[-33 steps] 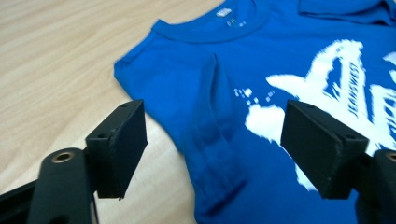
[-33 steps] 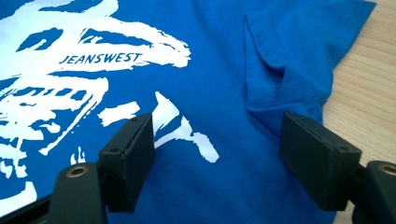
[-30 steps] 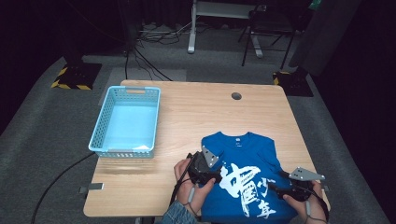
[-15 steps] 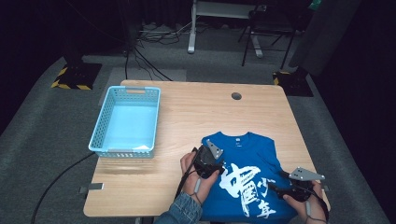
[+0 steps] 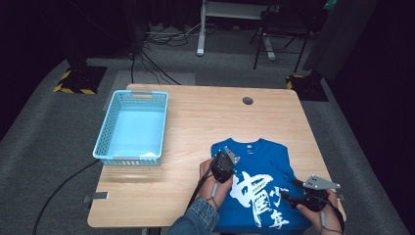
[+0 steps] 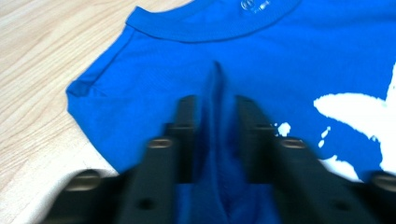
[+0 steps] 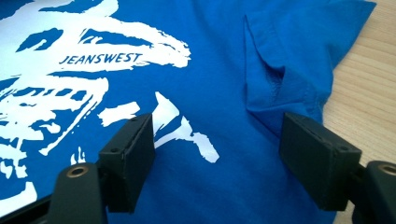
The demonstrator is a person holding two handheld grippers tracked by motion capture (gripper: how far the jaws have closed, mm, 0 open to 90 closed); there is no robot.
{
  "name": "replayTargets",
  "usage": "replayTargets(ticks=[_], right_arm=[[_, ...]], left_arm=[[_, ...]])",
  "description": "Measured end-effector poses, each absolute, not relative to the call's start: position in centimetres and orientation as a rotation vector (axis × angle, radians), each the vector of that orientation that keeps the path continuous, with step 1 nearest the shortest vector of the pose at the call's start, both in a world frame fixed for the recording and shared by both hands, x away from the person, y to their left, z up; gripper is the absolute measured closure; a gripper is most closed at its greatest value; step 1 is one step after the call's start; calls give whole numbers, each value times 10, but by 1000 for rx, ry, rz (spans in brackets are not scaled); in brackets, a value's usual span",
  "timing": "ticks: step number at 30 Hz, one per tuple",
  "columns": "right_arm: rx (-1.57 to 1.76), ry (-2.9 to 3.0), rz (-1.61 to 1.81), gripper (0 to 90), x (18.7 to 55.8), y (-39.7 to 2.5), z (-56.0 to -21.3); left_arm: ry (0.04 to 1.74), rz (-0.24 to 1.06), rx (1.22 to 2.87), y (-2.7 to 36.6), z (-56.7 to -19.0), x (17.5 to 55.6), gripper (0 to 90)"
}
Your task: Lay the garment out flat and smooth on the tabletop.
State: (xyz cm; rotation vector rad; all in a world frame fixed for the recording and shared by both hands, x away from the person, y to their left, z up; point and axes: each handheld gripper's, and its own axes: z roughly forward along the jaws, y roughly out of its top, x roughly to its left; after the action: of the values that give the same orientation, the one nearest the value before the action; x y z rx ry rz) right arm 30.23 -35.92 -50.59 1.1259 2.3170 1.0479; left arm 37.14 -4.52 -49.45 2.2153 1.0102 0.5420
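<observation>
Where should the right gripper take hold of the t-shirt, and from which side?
Probably the folded sleeve at the t-shirt's outer edge, coming in from the bare table side. That flap is doubled and raised, so a jaw can slip under it; the printed middle lies flat. The right gripper is open.

A pale wood tabletop (image 5: 205,127) stands on grey carpet (image 5: 58,132) in a dark room, cables (image 5: 147,58) and hazard-striped tape (image 5: 73,90) beyond.
</observation>
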Motion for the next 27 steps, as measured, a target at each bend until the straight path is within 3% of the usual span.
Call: replayTargets(ticks=[1,4,16,27], right_arm=[[1126,2317,1048,268,302,-359,-506],[1126,2317,1048,268,302,-359,-506],[1126,2317,1048,268,302,-359,-506],[1126,2317,1048,268,302,-359,-506]], left_arm=[[1012,549,2201,-43,-493,371,836],[1023,576,2155,-36,-485,370,865],[1130,651,2097,19,-469,360,863],[1289,717,2089,54,-476,352,778]])
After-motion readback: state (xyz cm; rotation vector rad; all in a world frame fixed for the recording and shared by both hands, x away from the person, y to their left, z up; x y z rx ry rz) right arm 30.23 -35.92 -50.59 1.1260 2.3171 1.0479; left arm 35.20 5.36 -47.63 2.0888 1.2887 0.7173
